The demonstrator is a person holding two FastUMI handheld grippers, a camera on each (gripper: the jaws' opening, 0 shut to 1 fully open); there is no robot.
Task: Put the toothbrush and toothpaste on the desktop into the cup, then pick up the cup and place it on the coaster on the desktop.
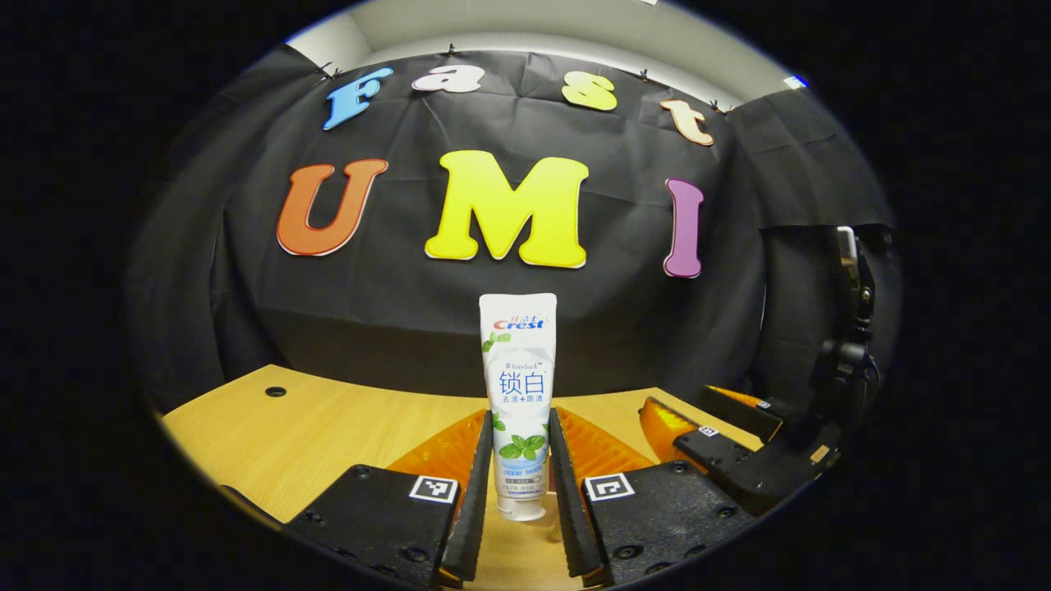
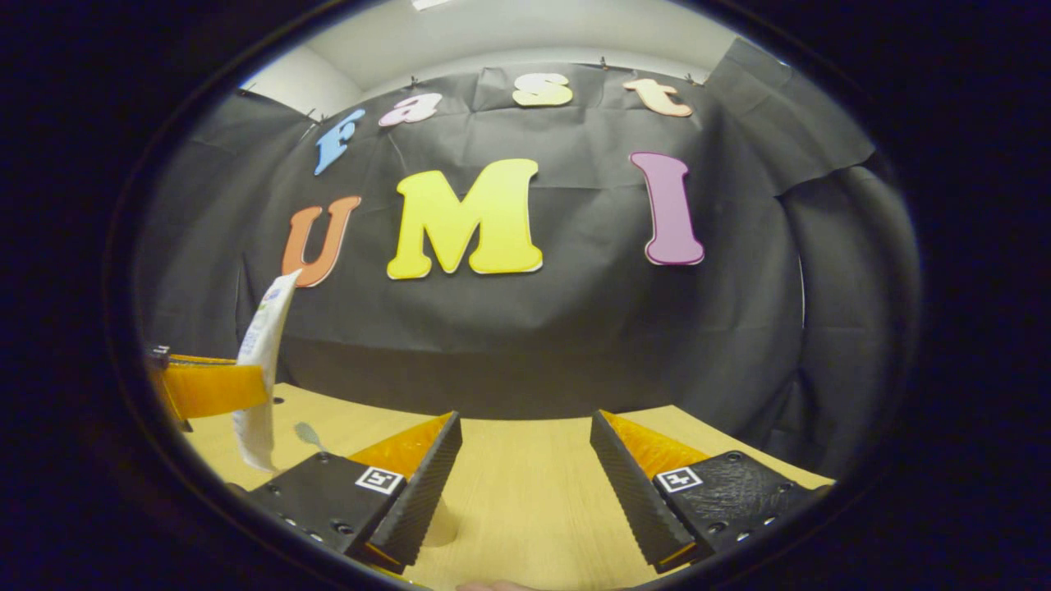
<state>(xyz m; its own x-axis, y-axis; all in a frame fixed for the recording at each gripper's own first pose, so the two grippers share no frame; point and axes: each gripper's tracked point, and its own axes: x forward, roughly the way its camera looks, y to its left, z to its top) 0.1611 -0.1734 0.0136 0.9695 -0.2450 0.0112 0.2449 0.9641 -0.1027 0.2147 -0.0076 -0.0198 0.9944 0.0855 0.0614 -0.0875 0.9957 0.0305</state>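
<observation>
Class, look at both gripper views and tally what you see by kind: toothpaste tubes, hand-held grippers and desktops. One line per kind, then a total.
White upright toothpaste tube: 1
Hand-held grippers: 2, the left hand-held gripper shut on the tube, the right hand-held gripper open
Light wooden desktop: 1
Total: 4
</observation>
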